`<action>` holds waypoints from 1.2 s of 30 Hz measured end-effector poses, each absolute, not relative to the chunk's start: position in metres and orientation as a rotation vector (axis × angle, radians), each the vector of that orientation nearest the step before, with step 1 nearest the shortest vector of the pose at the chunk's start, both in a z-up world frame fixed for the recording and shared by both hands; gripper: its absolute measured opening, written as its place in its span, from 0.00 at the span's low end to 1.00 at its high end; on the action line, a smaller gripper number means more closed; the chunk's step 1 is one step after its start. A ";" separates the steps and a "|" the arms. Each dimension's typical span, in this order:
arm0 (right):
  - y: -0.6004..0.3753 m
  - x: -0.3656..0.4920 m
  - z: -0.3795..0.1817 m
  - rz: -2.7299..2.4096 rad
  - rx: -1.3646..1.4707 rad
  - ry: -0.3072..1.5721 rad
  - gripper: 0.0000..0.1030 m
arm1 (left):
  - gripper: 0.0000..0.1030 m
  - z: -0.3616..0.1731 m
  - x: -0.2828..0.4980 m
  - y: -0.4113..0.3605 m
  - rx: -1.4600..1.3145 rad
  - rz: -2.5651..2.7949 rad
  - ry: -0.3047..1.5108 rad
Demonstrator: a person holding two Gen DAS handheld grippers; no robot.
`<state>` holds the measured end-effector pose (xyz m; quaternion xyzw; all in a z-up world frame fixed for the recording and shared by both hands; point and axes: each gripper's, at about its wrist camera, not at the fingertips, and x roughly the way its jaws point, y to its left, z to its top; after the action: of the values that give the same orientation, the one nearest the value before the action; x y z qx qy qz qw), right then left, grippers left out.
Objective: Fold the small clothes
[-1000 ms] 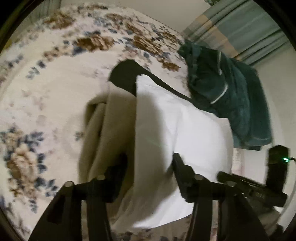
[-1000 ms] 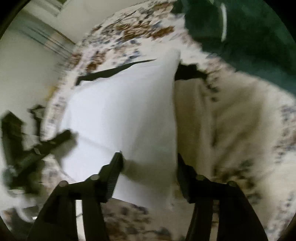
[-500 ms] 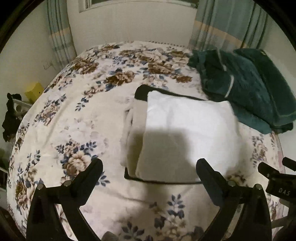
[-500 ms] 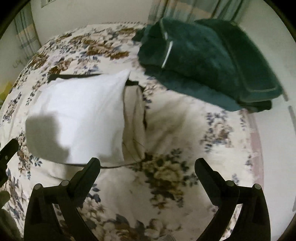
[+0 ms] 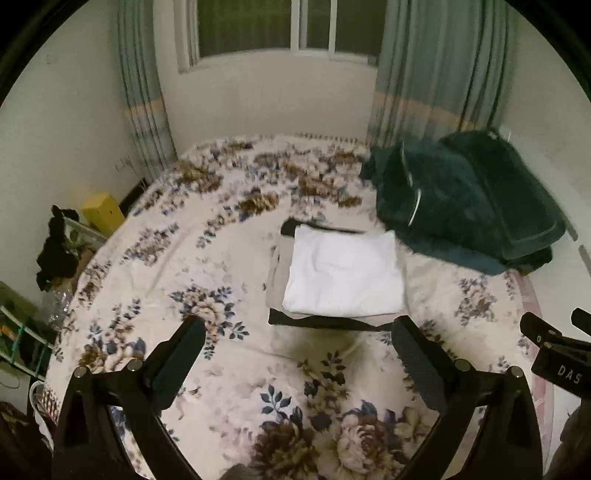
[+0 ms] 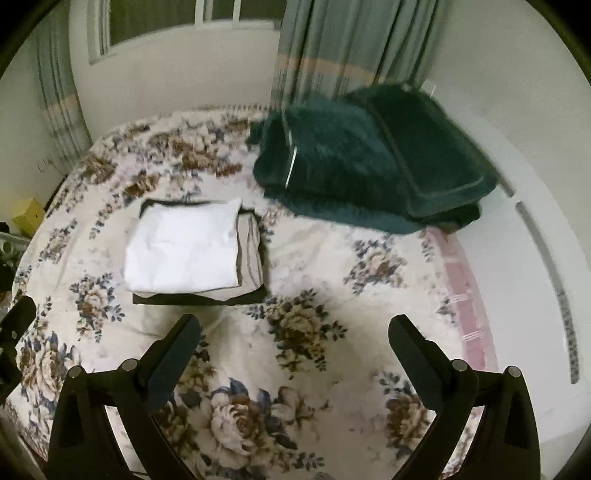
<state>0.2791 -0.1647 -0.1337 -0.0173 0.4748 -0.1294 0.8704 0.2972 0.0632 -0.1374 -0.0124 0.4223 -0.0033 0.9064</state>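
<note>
Both of my tools hung above the near end of the bed (image 5: 155, 258). My left hand-held gripper (image 5: 301, 354) was released, its jaws spread wide with nothing between them, and my right hand-held gripper (image 6: 295, 350) was released and empty in the same way.

A folded white garment (image 5: 345, 273) lay on top of a folded beige garment (image 5: 277, 280), which lay on a black garment (image 5: 325, 323); the three made one neat stack near the middle of the flowered bedspread (image 6: 303, 332). From my left tool the stack sat straight ahead, just past the fingertips; from my right tool it sat ahead and to the left, apart from both fingers.

Dark green blankets (image 6: 369, 162) were piled at the far right of the bed, just beyond the stack. Striped curtains (image 5: 432, 66) hung either side of a window (image 5: 288, 26) on the far wall. A yellow box (image 5: 101, 212) stood on the left beside the bed.
</note>
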 end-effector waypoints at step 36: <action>-0.173 0.036 0.097 -0.146 -0.046 0.636 1.00 | 1.00 0.027 0.091 0.049 -0.020 0.015 0.585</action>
<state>0.0360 -0.1729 0.0972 -0.0224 0.3126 -0.0716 0.9469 0.0905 0.0493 0.0271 -0.0098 0.2881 0.0074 0.9575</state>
